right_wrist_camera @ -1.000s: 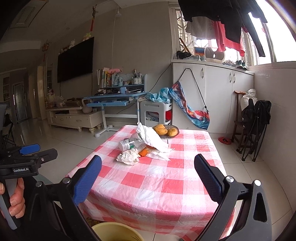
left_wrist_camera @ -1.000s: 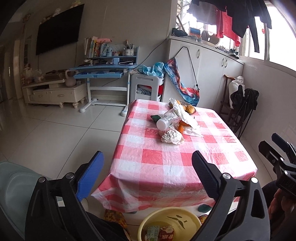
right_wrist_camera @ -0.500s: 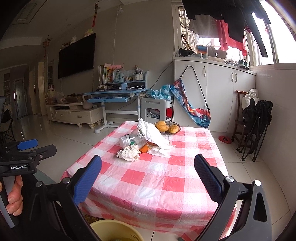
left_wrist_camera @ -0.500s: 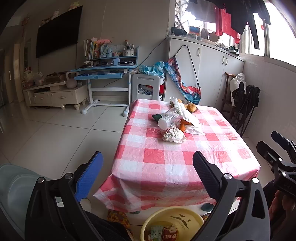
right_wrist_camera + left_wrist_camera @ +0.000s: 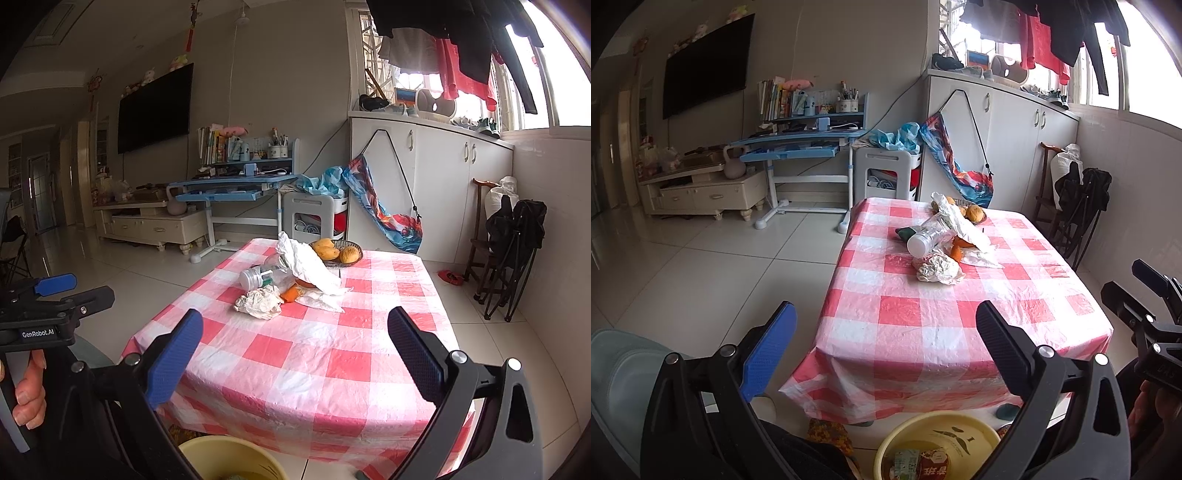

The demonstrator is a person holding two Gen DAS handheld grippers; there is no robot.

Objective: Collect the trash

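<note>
Both the left gripper [image 5: 884, 328] and right gripper [image 5: 295, 332] hover with fingers spread before the table [image 5: 960, 332], whose far end holds crumpled paper [image 5: 938, 268] and a bottle [image 5: 927, 238].

A low table [image 5: 953, 325] covered in a red-and-white checked cloth stands on a pale tiled floor [image 5: 713, 273]. Toward its far end lies a clump of litter: a crumpled paper wad [image 5: 938, 268], a clear plastic bottle [image 5: 929, 238] on its side, white wrappers [image 5: 312, 266] and orange peel [image 5: 290, 293]. Behind them sits a basket of fruit [image 5: 340, 253]. The near half is bare.
</note>
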